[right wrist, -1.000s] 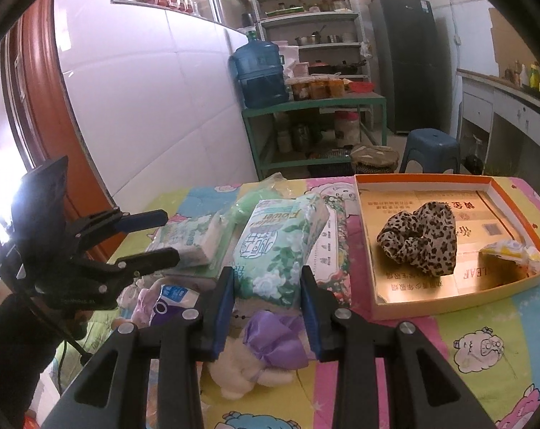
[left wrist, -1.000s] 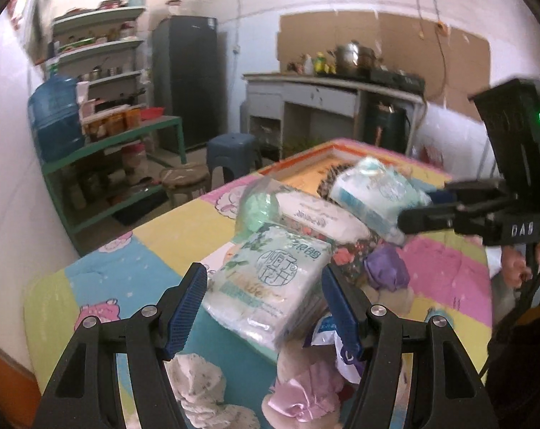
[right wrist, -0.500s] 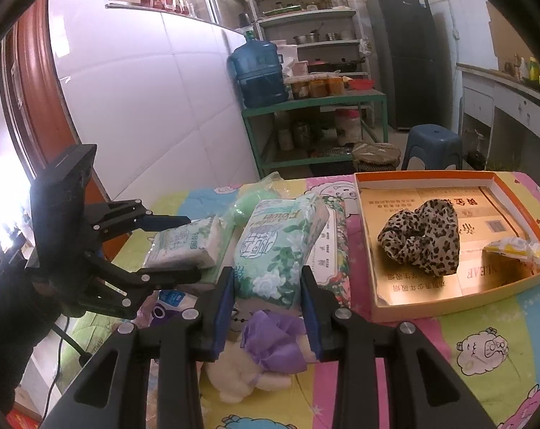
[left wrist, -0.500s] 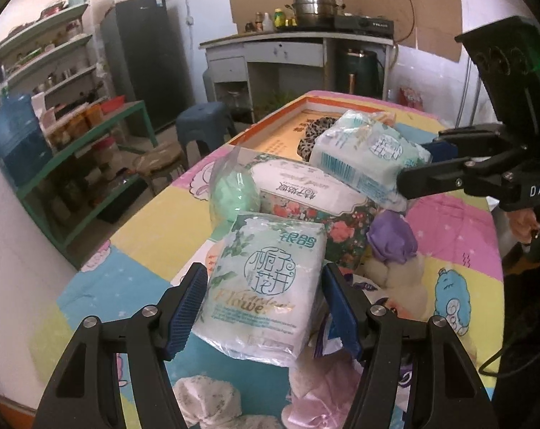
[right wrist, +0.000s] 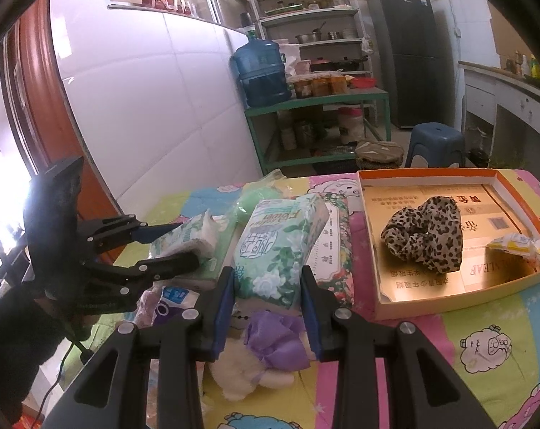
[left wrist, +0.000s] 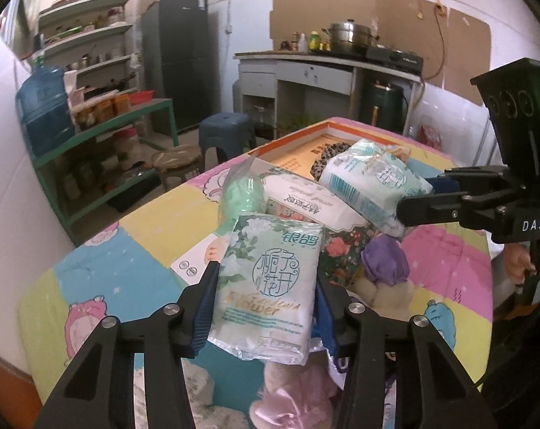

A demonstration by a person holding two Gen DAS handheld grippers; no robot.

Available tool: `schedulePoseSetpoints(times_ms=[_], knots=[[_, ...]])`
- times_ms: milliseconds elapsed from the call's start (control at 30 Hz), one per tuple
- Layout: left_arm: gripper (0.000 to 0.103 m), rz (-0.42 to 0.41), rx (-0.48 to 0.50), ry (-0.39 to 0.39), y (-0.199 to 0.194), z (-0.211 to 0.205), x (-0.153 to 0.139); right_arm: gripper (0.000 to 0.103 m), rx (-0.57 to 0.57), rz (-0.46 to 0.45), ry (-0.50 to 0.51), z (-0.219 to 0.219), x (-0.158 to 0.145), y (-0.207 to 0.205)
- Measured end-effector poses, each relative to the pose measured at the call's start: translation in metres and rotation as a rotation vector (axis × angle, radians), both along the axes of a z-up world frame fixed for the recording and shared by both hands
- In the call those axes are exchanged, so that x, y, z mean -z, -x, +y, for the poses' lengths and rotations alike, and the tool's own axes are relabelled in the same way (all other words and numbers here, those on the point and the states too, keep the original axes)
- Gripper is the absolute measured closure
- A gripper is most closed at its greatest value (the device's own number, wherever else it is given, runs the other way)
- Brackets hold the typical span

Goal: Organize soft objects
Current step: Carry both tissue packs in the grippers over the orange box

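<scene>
My left gripper [left wrist: 266, 286] is shut on a green-and-white tissue pack [left wrist: 270, 286] and holds it above the table; it also shows in the right wrist view [right wrist: 187, 243]. My right gripper [right wrist: 266, 286] is shut on a second tissue pack [right wrist: 277, 246], also lifted, which shows in the left wrist view [left wrist: 373, 186]. Below lie a floral tissue pack [left wrist: 316, 207], a green bagged item [left wrist: 243, 196], a purple scrunchie [right wrist: 277, 336], a cream plush [right wrist: 241, 375] and a pink cloth [left wrist: 295, 397]. An orange box [right wrist: 395, 307] holds a leopard scrunchie [right wrist: 427, 239] and a yellow packet [right wrist: 520, 246].
The table has a colourful cartoon cloth [right wrist: 484, 357]. A blue stool [right wrist: 434, 143] and a green shelf with a water jug [right wrist: 263, 71] stand beyond the far edge. A white tiled wall runs along the left side.
The left gripper has closed onto its tissue pack and lifted it. The right gripper holds its pack almost still.
</scene>
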State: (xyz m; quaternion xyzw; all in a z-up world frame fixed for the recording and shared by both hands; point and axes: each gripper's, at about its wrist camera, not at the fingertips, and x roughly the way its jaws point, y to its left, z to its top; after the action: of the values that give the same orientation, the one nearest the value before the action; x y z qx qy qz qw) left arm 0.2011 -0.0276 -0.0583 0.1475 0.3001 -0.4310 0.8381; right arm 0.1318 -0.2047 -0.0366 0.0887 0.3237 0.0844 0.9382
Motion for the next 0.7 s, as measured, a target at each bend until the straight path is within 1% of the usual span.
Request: schedulePoseSetpoints(times_ms=[100,300,500,633,700], knots=[[0.054,-0.003,-0.031,0.014,0.006,0.0,-0.001,0.067,-0.006,-0.005,0.0,0.0,-0.002,0.002],[0.054,-0.021,-0.131,0.064,0.029,0.006,-0.007,0.067,-0.021,-0.024,-0.004,0.002,-0.006,0.006],[0.054,-0.09,-0.232,0.116,0.059,0.004,-0.024,0.067,-0.032,-0.053,-0.008,0.004,-0.014,0.014],[0.055,-0.132,-0.311,0.134,0.076,0.002,-0.034,0.067,-0.038,-0.074,-0.009,0.0,-0.019,0.021],[0.055,-0.139,-0.34,0.138,0.083,0.0,-0.038,0.067,-0.041,-0.087,-0.012,-0.003,-0.023,0.025]])
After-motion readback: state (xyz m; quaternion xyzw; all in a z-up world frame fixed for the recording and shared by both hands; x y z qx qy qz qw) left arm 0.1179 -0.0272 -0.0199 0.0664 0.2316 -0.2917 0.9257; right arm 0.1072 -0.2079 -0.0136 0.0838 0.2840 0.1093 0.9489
